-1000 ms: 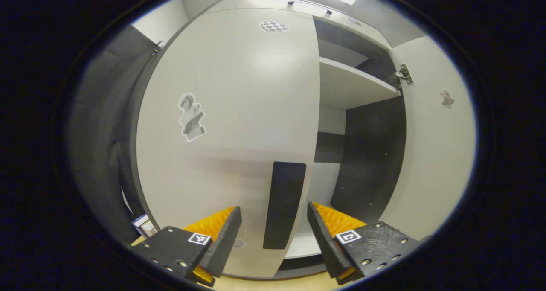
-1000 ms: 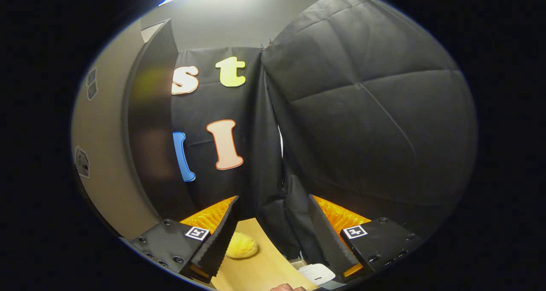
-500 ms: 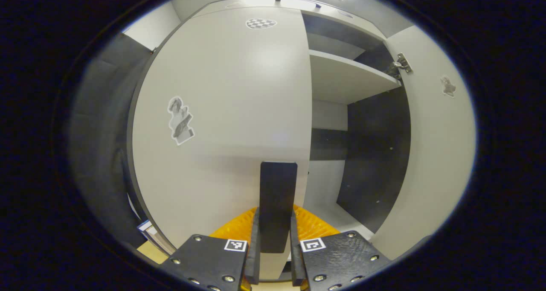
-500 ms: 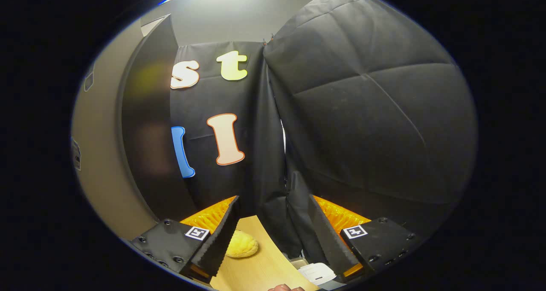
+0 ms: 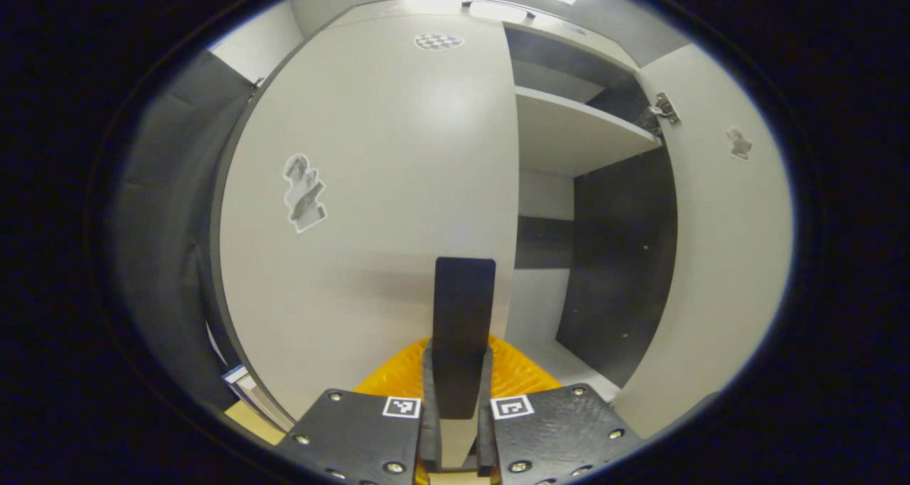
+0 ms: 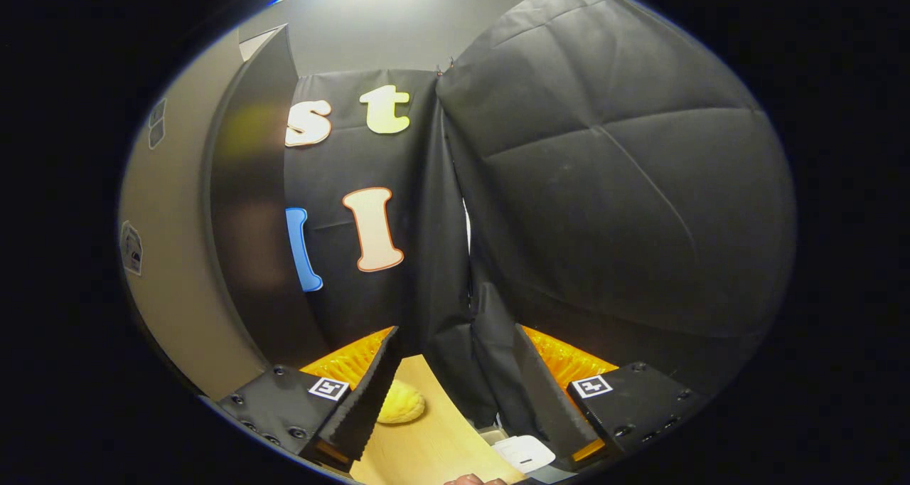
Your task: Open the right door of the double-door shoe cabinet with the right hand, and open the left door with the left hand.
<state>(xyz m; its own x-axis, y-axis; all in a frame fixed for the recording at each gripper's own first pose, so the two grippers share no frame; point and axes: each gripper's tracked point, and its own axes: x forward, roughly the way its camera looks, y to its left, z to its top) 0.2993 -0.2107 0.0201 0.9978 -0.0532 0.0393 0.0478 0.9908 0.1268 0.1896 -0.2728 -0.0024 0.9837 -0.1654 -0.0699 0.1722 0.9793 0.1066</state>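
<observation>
I had the left gripper (image 5: pixel 455 400) clamped on the black vertical handle (image 5: pixel 463 328) of the left door (image 5: pixel 384 186), both fingers pressed against its sides near the handle's lower end. The left door was pale grey and, as far as I could judge, closed or very nearly so. To its right, the right door (image 5: pixel 718 257) stood swung wide, its hinge (image 5: pixel 665 108) exposed, and the cabinet's inside showed a pale shelf (image 5: pixel 576 133) above a dark inner wall.

In the right gripper view, the right gripper (image 6: pixel 455 392) pointed away from the cabinet toward the black cloth wall, its fingers spread apart and holding nothing. At the far left of that view I saw a pale panel with a dark edge (image 6: pixel 249 208), which I took for part of the cabinet. Beneath the fingers lay a wooden counter (image 6: pixel 441 442) with a yellow rounded object (image 6: pixel 402 405) and a small white item (image 6: pixel 525 452).

By my reckoning the right half was done; the left door was gripped but not yet pulled open.

No readable writing appeared. The left door bore a greyish picture sticker (image 5: pixel 304 192) and a checkered sticker (image 5: pixel 439 41); the right door carried a small sticker (image 5: pixel 738 144).
</observation>
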